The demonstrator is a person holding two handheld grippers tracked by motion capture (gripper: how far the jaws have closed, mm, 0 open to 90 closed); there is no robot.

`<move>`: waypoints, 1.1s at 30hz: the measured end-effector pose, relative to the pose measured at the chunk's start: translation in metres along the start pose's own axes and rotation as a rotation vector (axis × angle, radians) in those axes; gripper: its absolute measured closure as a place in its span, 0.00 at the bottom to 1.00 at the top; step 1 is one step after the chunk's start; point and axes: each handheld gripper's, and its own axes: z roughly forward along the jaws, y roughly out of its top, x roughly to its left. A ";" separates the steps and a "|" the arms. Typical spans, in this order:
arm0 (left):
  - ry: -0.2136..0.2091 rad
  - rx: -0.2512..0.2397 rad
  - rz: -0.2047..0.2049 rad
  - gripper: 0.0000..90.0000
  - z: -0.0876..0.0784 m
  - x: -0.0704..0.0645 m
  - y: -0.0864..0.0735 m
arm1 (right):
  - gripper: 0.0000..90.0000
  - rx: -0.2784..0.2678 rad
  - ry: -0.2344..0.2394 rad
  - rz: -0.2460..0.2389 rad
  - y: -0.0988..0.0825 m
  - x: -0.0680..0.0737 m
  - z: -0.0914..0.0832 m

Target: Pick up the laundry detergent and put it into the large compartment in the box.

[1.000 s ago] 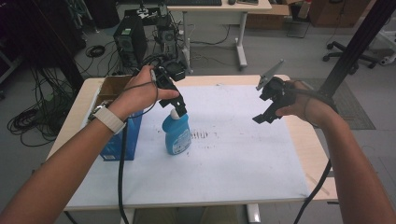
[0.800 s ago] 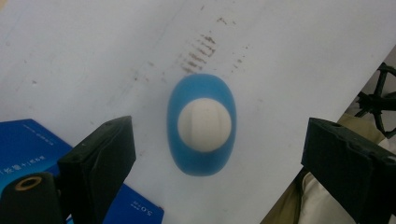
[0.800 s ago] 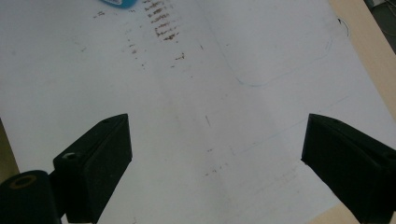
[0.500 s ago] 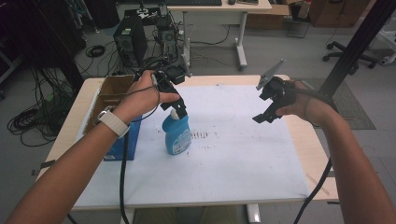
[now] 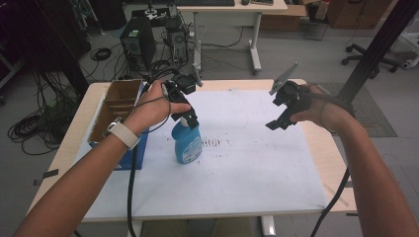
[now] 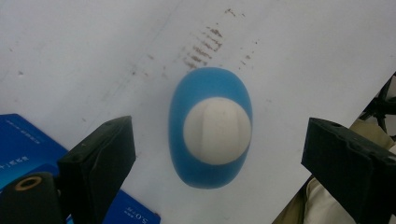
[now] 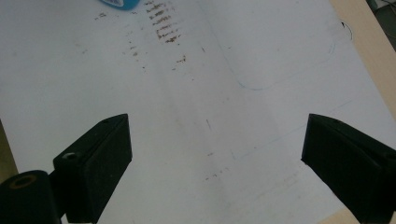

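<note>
A blue bottle with a white cap stands upright on the white sheet, left of the table's middle. My left gripper hangs right over its top, pointing down. In the left gripper view the white cap sits between the two black jaws, with a wide gap on each side; this left gripper is open and touches nothing. My right gripper is held in the air over the sheet's right part. It is open too, with bare stained sheet between the jaws of the right gripper.
An open cardboard box sits at the table's left, with a blue carton in front of it, close to the bottle. The wooden table edge borders the sheet. Computers, cables and another desk stand on the floor behind.
My left hand has shifted slightly and settled a little lower over the bottle's top. The bottle and the right gripper stay where they were.
</note>
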 end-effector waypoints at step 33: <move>-0.007 0.006 -0.013 0.10 0.041 0.005 -0.007 | 0.10 0.011 0.019 -0.001 -0.002 0.000 0.011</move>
